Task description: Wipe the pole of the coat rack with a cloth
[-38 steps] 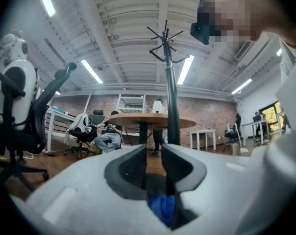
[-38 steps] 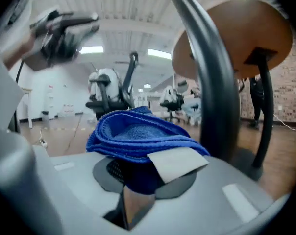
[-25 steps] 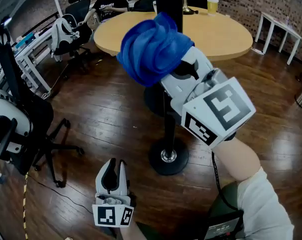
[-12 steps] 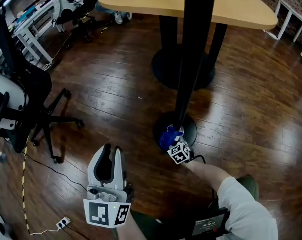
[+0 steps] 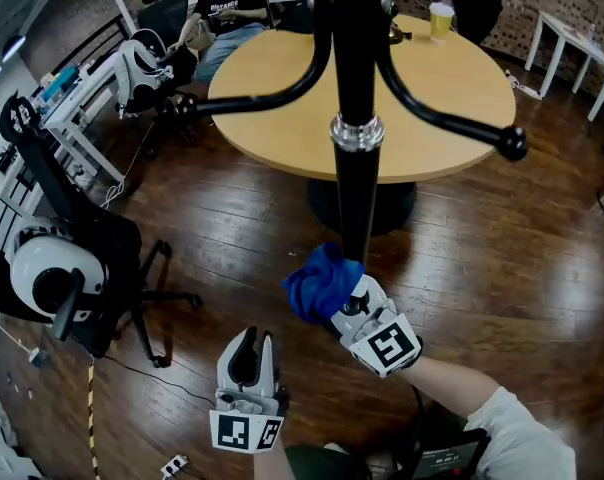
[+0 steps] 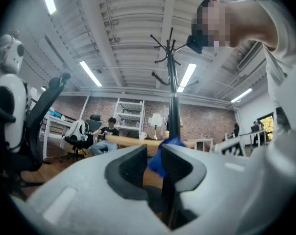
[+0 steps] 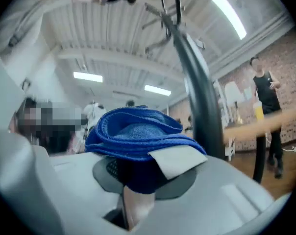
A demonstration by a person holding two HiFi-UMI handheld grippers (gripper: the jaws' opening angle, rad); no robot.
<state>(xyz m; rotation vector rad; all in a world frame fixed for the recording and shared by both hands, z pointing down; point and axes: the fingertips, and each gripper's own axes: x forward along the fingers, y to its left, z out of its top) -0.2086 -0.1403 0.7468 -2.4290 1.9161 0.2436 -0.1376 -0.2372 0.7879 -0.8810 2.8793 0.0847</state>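
The coat rack's black pole [image 5: 355,203] rises mid-frame in the head view, with a silver collar [image 5: 356,130] below its curved arms. My right gripper [image 5: 337,298] is shut on a bunched blue cloth [image 5: 319,282], which is pressed against the pole's left side, low down. In the right gripper view the cloth [image 7: 135,133], with a white label [image 7: 176,159], fills the jaws of that gripper [image 7: 138,182], and the pole [image 7: 197,94] stands just right of it. My left gripper [image 5: 249,343] hangs below and left, holding nothing, its jaws a narrow gap apart.
A round wooden table [image 5: 437,93] stands behind the rack, with a cup [image 5: 441,17] on it and a seated person [image 5: 227,8] beyond. A black office chair [image 5: 112,258] and white equipment [image 5: 44,278] are at the left. The rack arms [image 5: 452,120] reach out sideways.
The right gripper carried the cloth from high on the pole down to the base, then back up to a low part of the pole. The left gripper barely moved.
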